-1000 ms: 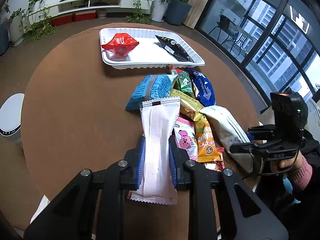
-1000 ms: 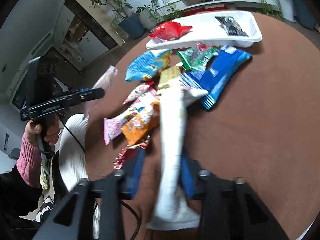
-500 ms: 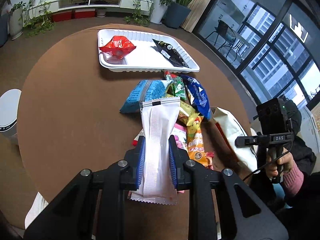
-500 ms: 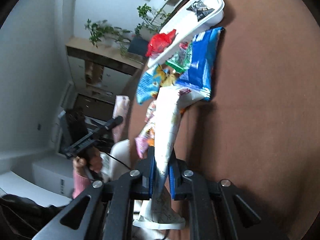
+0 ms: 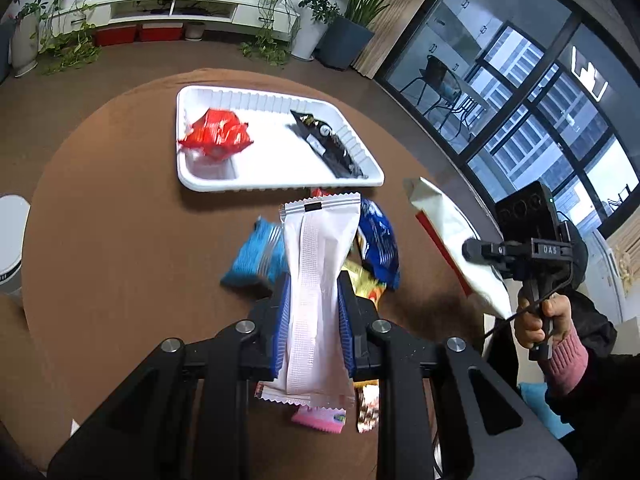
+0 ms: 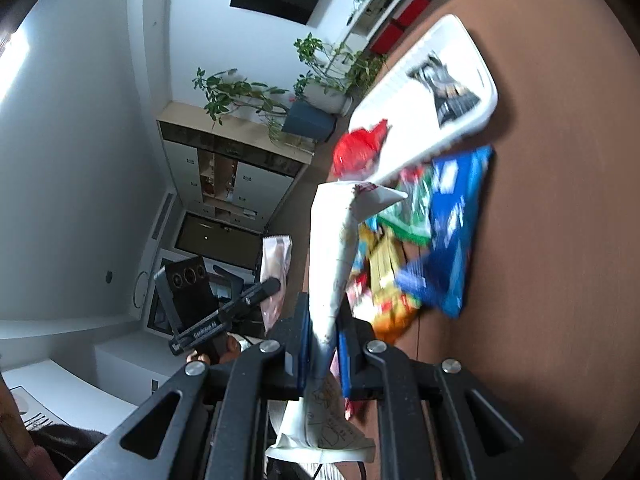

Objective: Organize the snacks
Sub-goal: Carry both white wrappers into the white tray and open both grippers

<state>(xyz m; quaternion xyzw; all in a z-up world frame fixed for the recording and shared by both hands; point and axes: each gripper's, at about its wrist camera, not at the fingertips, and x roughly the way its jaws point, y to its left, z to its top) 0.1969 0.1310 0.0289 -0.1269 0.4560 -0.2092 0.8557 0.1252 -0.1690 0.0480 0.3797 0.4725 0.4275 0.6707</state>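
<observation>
My left gripper (image 5: pixel 312 312) is shut on a long white packet (image 5: pixel 316 264), held above the snack pile on the round brown table. Under it lie a light blue packet (image 5: pixel 256 256) and a dark blue packet (image 5: pixel 378 244). Beyond the pile, the white tray (image 5: pixel 280 186) holds a red packet (image 5: pixel 216 138) and a black packet (image 5: pixel 328 144). My right gripper (image 6: pixel 324 344) is shut on a cream packet (image 6: pixel 336 264), lifted off the table and rolled sideways. The left wrist view shows this right gripper (image 5: pixel 472 250) at the table's right edge, with the cream packet (image 5: pixel 448 232) in it.
A hand (image 5: pixel 540 316) in a pink sleeve grips the right tool's handle. A white round bin (image 5: pixel 10 240) stands on the floor at left. Potted plants and a low white shelf (image 5: pixel 168 4) line the far wall; large windows are at right. Bare tabletop (image 5: pixel 120 240) lies left of the pile.
The right gripper closed on the cream packet, lifted it off the pile and rolled sideways. The left gripper rose and moved toward the tray with the white packet.
</observation>
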